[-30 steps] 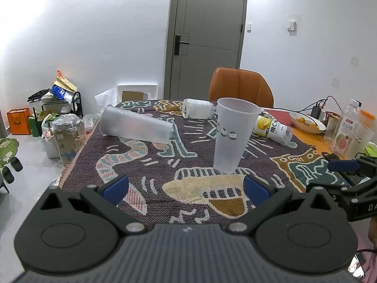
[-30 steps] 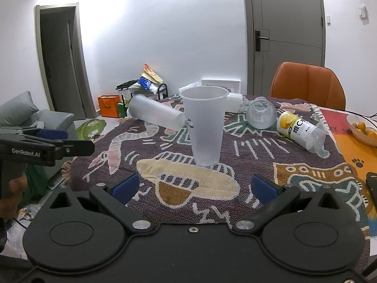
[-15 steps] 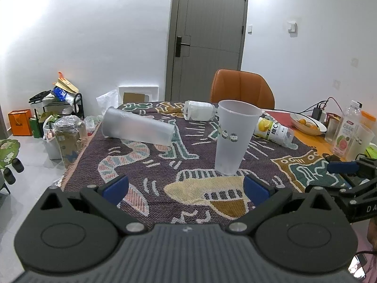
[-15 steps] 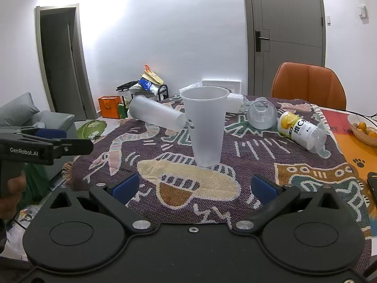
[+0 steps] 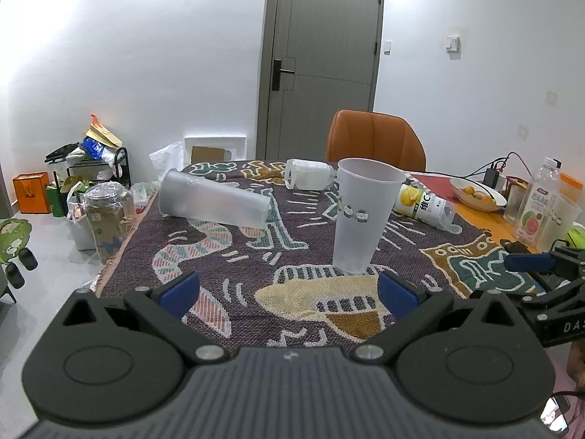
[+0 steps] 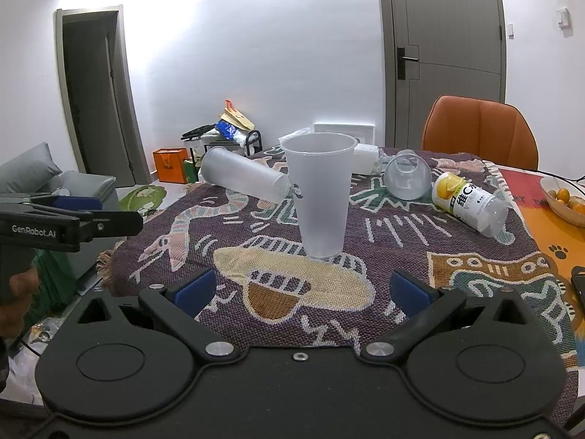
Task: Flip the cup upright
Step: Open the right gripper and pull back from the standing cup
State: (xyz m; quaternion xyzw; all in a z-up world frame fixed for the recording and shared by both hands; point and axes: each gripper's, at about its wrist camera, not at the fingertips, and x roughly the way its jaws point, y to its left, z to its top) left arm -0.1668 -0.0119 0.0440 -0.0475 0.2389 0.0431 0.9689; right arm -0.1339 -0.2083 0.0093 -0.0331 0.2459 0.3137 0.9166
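Walls: white, glaring with ceiling light.
Door (image 5: 321,62): grey, standing shut.
Chair (image 5: 376,141): orange, sitting just right of the door.
Sofa (image 6: 33,179): grey, sitting far left of the door.

The cup (image 6: 321,197) is frosted, translucent white with a small dark cartoon print on its side. The cloth (image 6: 384,256) over the table is purple-brown, woven with cream, teal, pink and ochre animal figures. Each claw is black with blue pads (image 6: 193,291). A bottle (image 6: 468,201) carries a yellow lemon label.
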